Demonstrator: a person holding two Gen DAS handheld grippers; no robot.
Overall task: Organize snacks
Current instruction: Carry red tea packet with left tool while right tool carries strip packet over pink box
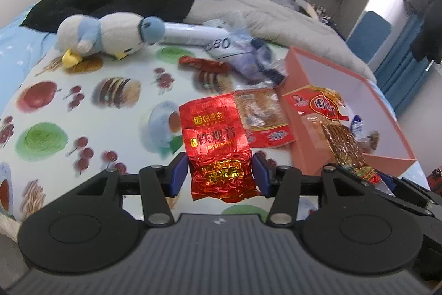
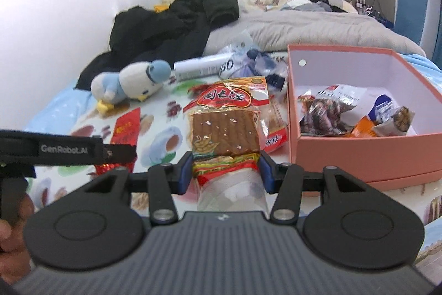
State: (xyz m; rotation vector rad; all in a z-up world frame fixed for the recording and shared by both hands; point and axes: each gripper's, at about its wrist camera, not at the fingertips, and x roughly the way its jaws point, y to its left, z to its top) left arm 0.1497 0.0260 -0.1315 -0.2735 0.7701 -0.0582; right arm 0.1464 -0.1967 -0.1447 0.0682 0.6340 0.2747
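Right wrist view: right gripper clamps the tofu snack pack lengthwise; pink box lies right, nearer than to the left gripper, which holds the red tea packet.

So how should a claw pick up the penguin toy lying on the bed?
Grab the penguin across its round white belly, coming down from above. It lies on its side with the beak end low on the cloth, so the belly is the widest soft part facing up. It probably squashes a bit, so the claw should open wide first.
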